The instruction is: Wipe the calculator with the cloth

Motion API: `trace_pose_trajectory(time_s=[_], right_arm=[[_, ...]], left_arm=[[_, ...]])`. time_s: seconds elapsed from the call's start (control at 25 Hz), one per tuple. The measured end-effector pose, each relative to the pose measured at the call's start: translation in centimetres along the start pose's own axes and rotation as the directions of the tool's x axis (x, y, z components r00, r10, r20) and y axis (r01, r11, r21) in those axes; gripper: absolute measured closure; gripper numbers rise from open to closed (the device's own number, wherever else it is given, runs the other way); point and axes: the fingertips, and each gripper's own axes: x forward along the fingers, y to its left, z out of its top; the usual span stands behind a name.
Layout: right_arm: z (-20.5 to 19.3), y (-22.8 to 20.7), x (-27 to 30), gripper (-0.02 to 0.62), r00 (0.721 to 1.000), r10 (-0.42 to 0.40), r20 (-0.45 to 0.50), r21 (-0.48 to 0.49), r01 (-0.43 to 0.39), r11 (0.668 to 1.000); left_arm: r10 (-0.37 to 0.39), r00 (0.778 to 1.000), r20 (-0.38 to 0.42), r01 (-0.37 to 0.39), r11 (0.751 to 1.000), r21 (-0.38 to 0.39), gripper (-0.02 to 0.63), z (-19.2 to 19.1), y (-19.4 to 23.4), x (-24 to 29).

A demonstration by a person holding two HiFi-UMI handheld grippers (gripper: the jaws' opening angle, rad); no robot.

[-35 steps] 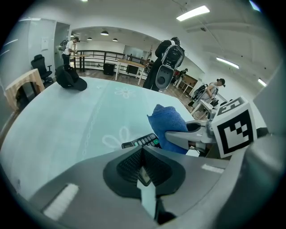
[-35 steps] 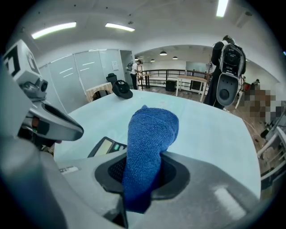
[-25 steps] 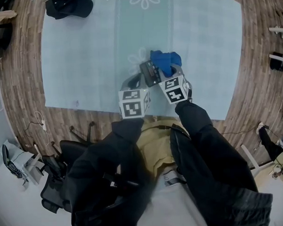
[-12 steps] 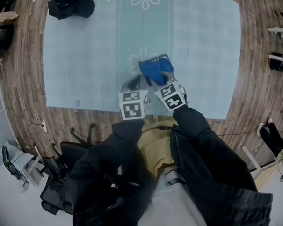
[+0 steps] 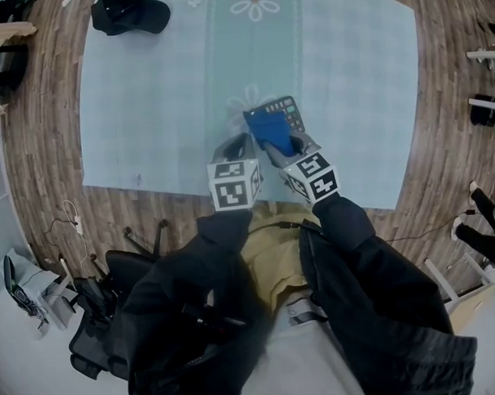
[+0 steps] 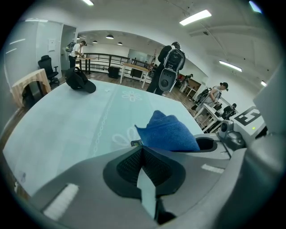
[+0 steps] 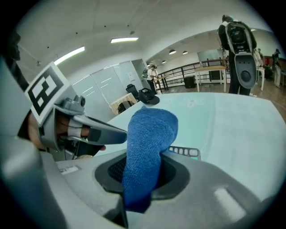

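Blue cloth sits clamped between the jaws of our right gripper, draped over the near half of the calculator. Our left gripper has its jaws together, tips just beside the calculator's corner. The calculator lies on the pale green tablecloth.

Two grippers are showing, the left gripper and the right gripper, each carrying one marker cube, so two cubes are showing: the left cube and the right cube. One calculator is lying there, and one blue cloth is resting on it. One pale tablecloth is covering one wooden table. One black cap is sitting on it. At least three people are standing behind.
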Motion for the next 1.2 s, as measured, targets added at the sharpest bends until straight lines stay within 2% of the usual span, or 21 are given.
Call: trace_pose_trajectory(time_s=[0.16, 0.32, 0.44, 0.56, 0.72, 0.88, 1.08, 1.2], right_arm=[[2.2, -1.8, -2.2, 0.500, 0.997, -0.051, 0.051, -0.044, 0.053, 0.998], [4.1, -5.5, -3.3, 0.500, 0.986, -0.146, 0.081, -0.081, 0.153, 0.985], [4.0, -8.1, -2.9, 0.500, 0.972, -0.227, 0.055, -0.123, 0.232, 0.965], [2.5, -9.8, -2.0, 0.500, 0.964, -0.265, -0.005, -0.143, 0.261, 0.955], [-0.1, -10.2, 0.1, 0.500, 0.961, -0.260, -0.090, -0.155, 0.245, 0.957], [-2.2, -8.5, 2.0, 0.500, 0.961, -0.222, -0.165, -0.171, 0.194, 0.966], [-3.2, -5.9, 3.4, 0.500, 0.966, -0.172, -0.194, -0.218, 0.129, 0.967], [-3.3, -4.2, 3.6, 0.500, 0.972, -0.133, -0.194, -0.199, 0.093, 0.975]], left_arm=[[-0.003, 1.000, 0.005, 0.003, 1.000, -0.001, 0.609, 0.2, -0.2, -0.4], [-0.005, 1.000, -0.001, 0.005, 1.000, -0.002, 0.609, 0.1, -0.2, -0.2], [-0.004, 1.000, -0.009, 0.004, 1.000, -0.004, 0.609, -0.1, -0.2, -0.1], [0.000, 1.000, -0.015, 0.000, 1.000, -0.009, 0.609, -0.4, -0.1, -0.1], [0.007, 1.000, -0.019, -0.008, 1.000, -0.018, 0.609, -0.5, 0.5, 0.0], [0.017, 1.000, -0.019, -0.018, 0.999, -0.026, 0.609, -0.6, 1.1, -0.3], [0.022, 1.000, -0.015, -0.023, 0.999, -0.029, 0.609, -0.7, 1.5, -0.2], [0.021, 1.000, -0.011, -0.022, 0.999, -0.030, 0.609, -0.5, 1.6, -0.5]])
